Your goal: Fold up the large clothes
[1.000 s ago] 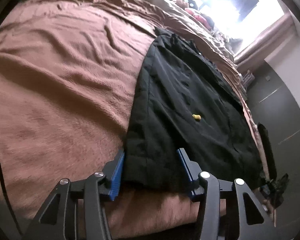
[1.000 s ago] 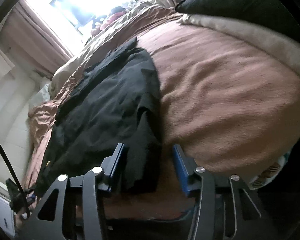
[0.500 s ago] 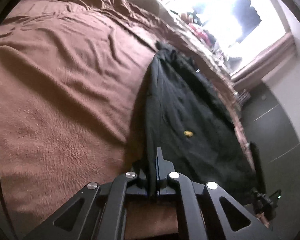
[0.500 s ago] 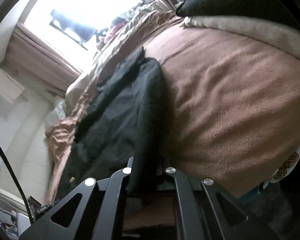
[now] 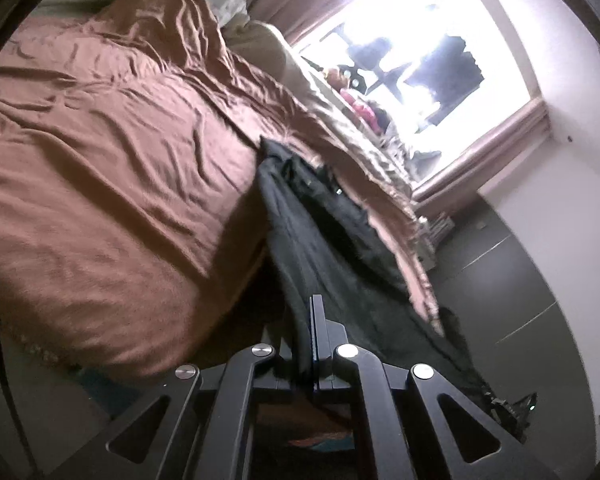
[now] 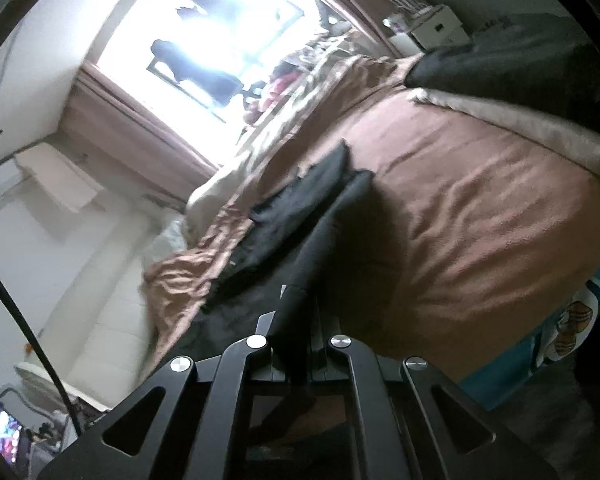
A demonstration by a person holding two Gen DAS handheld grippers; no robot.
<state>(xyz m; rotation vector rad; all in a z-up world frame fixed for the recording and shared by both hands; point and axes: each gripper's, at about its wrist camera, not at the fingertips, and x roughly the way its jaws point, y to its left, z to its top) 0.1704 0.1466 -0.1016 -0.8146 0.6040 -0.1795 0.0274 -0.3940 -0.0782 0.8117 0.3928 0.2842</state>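
A large black garment (image 5: pixel 324 216) lies partly on a brown-covered bed (image 5: pixel 112 168), its near end lifted off the blanket. My left gripper (image 5: pixel 307 320) is shut on one near corner of the cloth, which stretches taut from the jaws toward the far end. In the right wrist view the same black garment (image 6: pixel 288 208) rises from the bed (image 6: pixel 480 216) to my right gripper (image 6: pixel 300 304), shut on the other near corner. Both grippers hang above the bed's near edge.
A bright window (image 5: pixel 412 52) with curtains stands beyond the bed. Clutter and a beige quilt (image 5: pixel 356 132) lie along the far side. A dark pillow (image 6: pixel 512 68) rests on a cream blanket at the right. Dark floor (image 5: pixel 520 280) runs beside the bed.
Both grippers closed on the garment's near edge, then rose and pulled back. The cloth's near end has lifted off the blanket and now hangs taut.
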